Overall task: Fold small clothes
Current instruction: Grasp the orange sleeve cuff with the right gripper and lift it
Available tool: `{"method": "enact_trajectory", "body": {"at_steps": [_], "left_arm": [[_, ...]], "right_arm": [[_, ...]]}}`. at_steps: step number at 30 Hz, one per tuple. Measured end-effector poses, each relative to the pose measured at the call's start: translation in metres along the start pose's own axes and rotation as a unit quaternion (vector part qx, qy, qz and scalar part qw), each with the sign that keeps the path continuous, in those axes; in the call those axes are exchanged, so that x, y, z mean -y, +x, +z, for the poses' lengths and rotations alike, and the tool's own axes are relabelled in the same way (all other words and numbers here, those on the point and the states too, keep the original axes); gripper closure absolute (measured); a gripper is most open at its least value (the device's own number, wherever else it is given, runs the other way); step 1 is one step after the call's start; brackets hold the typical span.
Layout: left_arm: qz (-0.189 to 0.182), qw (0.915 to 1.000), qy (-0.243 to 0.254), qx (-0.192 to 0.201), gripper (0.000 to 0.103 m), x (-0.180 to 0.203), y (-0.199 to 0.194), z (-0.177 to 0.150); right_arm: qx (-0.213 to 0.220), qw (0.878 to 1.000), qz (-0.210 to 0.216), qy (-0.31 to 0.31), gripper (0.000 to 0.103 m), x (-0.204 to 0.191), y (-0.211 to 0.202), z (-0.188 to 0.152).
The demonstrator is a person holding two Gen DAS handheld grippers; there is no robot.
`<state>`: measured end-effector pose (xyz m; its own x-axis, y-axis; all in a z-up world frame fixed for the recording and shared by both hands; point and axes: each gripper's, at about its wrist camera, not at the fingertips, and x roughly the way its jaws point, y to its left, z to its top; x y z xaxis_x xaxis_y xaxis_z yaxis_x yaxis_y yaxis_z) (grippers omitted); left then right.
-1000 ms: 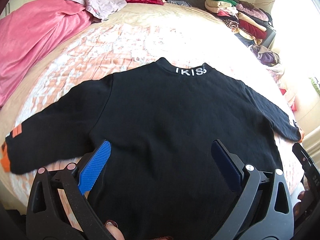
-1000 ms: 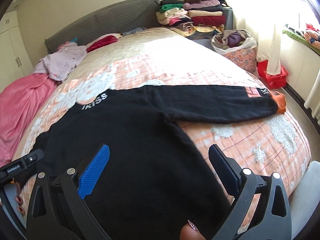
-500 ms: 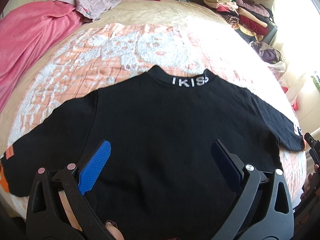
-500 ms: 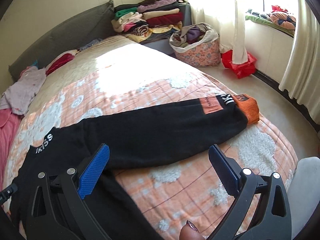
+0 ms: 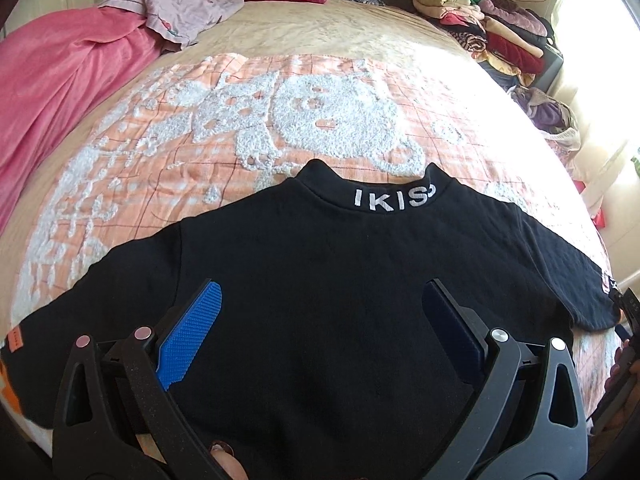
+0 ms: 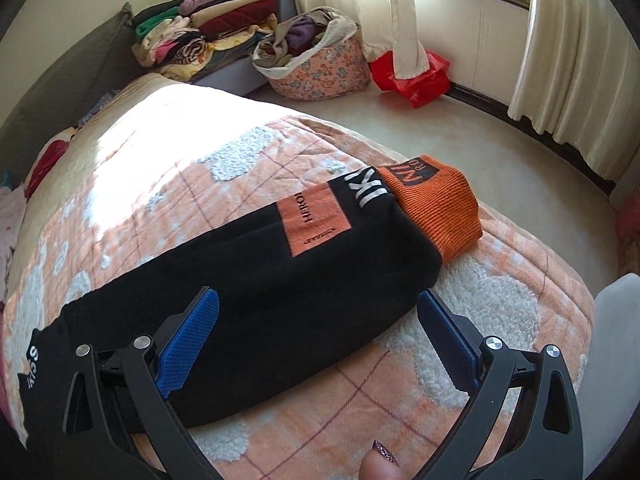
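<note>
On bed, black sweatshirt (image 5: 320,300) flat, both tongs (image 5: 320,332) (image 6: 320,332) apart w/ nothing held; we should pinch right sleeve (image 6: 280,280) near cuff (image 6: 436,204), fold inward.

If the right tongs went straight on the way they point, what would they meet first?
Probably the black sleeve, which lies between the open right tongs; depth is unclear.
</note>
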<state>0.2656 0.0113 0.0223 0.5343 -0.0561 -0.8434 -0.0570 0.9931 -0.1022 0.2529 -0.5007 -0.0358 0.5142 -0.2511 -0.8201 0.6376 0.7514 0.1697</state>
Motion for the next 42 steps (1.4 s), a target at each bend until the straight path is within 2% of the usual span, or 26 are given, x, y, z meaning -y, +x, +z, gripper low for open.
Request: {"method": "enact_trajectory", "body": {"at_steps": [7, 10, 12, 14, 15, 16, 17, 19, 27, 35, 42], "left_arm": [[0.005, 0.9998, -0.003, -0.019, 0.008, -0.002, 0.020, 0.004], [0.001, 0.9997, -0.009, -0.022, 0.008, -0.006, 0.023, -0.002], [-0.002, 0.9996, -0.010, -0.028, 0.008, -0.007, 0.023, -0.007], [-0.007, 0.9996, -0.009, -0.025, 0.008, -0.008, 0.019, -0.011], [-0.007, 0.9997, -0.010, -0.022, 0.008, -0.009, 0.017, -0.013], [-0.007, 0.9997, -0.012, -0.020, 0.008, -0.010, 0.016, -0.014], [-0.008, 0.9997, -0.015, -0.018, 0.008, -0.011, 0.014, -0.014], [-0.012, 0.9996, -0.022, -0.014, 0.008, -0.014, 0.009, -0.016], [-0.019, 0.9996, -0.020, -0.001, 0.008, -0.012, -0.006, -0.018], [-0.031, 0.9990, -0.030, 0.012, 0.008, -0.022, -0.020, -0.017], [-0.037, 0.9986, -0.036, 0.016, 0.008, -0.037, -0.027, -0.018]], "right_arm": [[-0.028, 0.997, 0.017, 0.065, 0.004, 0.026, 0.032, 0.018], [-0.018, 0.996, 0.033, 0.080, 0.004, 0.035, 0.039, 0.023], [-0.011, 0.995, 0.043, 0.087, 0.010, 0.038, 0.037, 0.026], [-0.004, 0.994, 0.050, 0.094, 0.041, 0.043, 0.034, 0.028], [0.000, 0.994, 0.059, 0.096, 0.048, 0.046, 0.033, 0.030], [0.002, 0.992, 0.072, 0.100, 0.062, 0.048, 0.032, 0.030], [0.004, 0.991, 0.086, 0.104, 0.070, 0.051, 0.031, 0.029], [0.015, 0.988, 0.115, 0.100, 0.078, 0.050, 0.023, 0.028], [0.058, 0.976, 0.207, 0.039, 0.081, 0.007, -0.040, 0.023], [0.066, 0.955, 0.287, -0.021, 0.082, -0.060, -0.097, 0.005], [0.060, 0.936, 0.340, -0.075, 0.082, -0.117, -0.132, -0.021]]}}
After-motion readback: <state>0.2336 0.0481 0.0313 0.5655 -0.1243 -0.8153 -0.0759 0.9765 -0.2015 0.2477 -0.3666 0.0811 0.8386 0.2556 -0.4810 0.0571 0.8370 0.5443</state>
